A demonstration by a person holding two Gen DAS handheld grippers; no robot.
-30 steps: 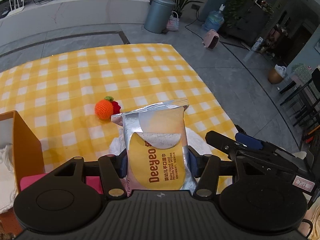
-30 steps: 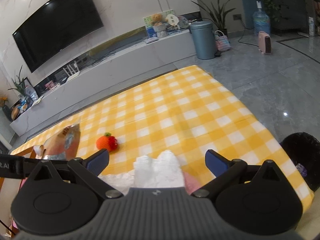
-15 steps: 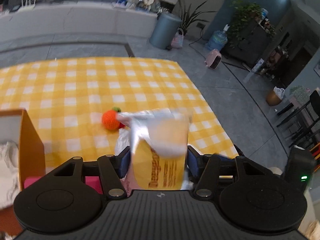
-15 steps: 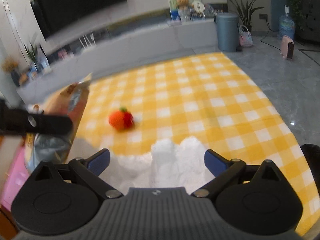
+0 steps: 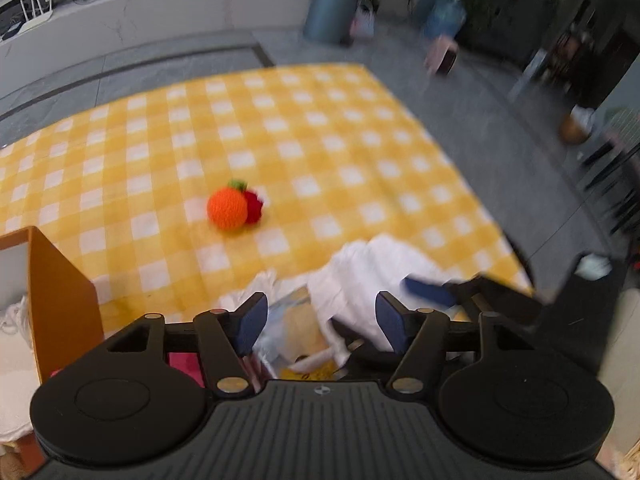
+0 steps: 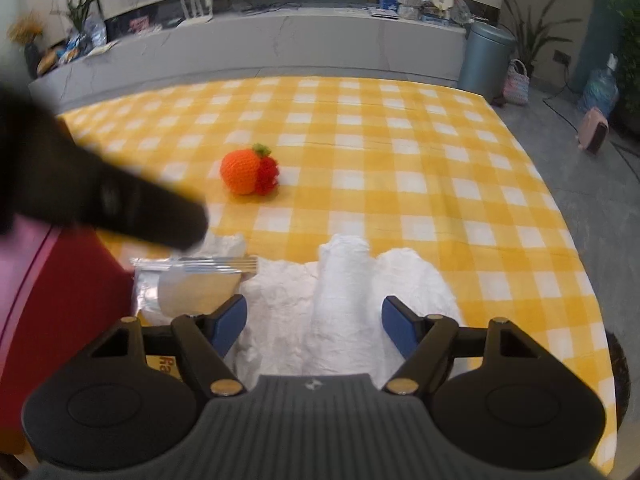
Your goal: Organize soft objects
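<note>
At the far left of the left wrist view, an orange-walled open box (image 5: pixel 60 292) stands on the counter's near edge, with white fabric (image 5: pixel 12 320) inside it and a pink flat object (image 5: pixel 182 362) just beside its wall. Further right, on the yellow-and-white checked cloth covering the counter (image 5: pixel 300 152), a crocheted orange ball with a green tuft and a red knitted piece (image 5: pixel 232 207) sits alone, well apart from the rest.

The left tongs (image 5: pixel 318 322) hang released, blue pads spread wide, above a silver-and-yellow foil pack of wet wipes (image 5: pixel 292 328) that lies flat on the counter, its near end partly under the edge of a crumpled white cloth (image 5: pixel 368 276). Nothing is between the pads. To the right, the dark arm and blue pad of the other tool reach over the cloth.

From the right wrist view, a blurred black part of the left tool crosses the left side above a red surface (image 6: pixel 64 300). The foil pack (image 6: pixel 192 288) lies just beside the white cloth (image 6: pixel 340 304), touching its left edge. The knitted orange ball (image 6: pixel 248 171) rests beyond both, near the counter's middle (image 6: pixel 400 140). The right tongs (image 6: pixel 314 326) are likewise spread open, straddling the raised central fold of the white cloth without pinching it.
</note>
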